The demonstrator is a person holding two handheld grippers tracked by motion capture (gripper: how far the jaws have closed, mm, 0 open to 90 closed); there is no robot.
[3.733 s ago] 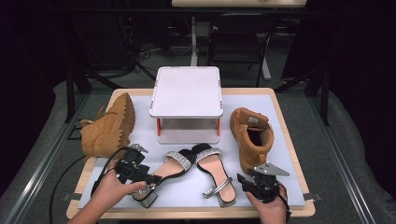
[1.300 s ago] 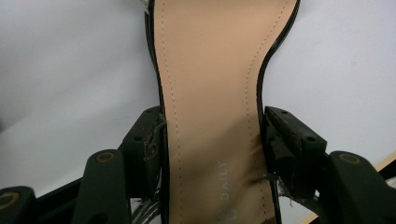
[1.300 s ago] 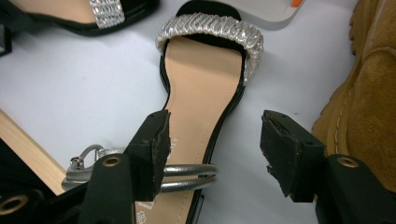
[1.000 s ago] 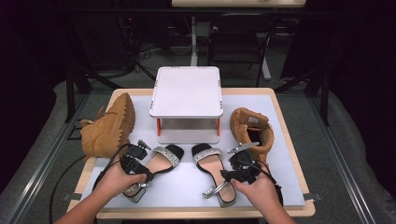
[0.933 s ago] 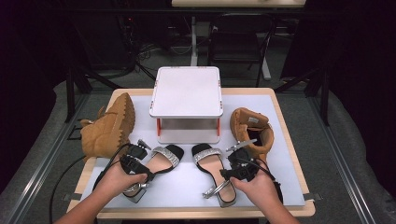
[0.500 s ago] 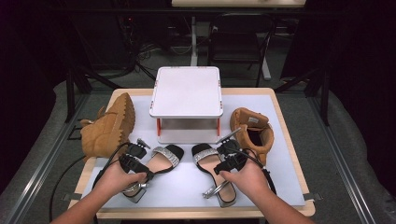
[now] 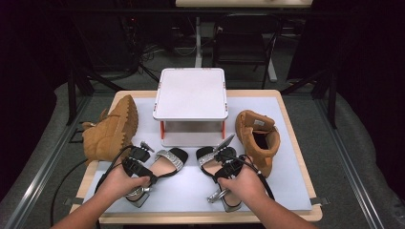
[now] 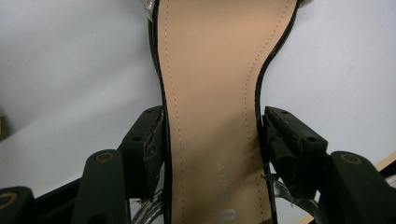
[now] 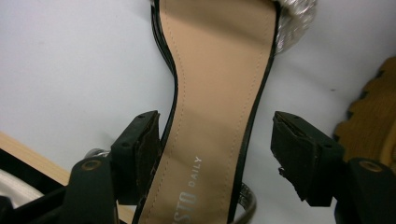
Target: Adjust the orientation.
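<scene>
While the left sandal (image 8: 212,116) lies on the near left of the white mat (image 7: 286,167), I have my left gripper (image 8: 212,140) clamped across its narrow waist, both pads touching the edges. On the near right, the right sandal (image 9: 215,116) sits between my right gripper (image 9: 217,144)'s jaws, which have just been opening; one pad stands clear. Tan boots (image 7: 112,129) flank the white stand (image 7: 191,93) at the far side.

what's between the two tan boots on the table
In the high view, between the left boot and right boot stand the white riser and, nearer, both black sandals.
</scene>
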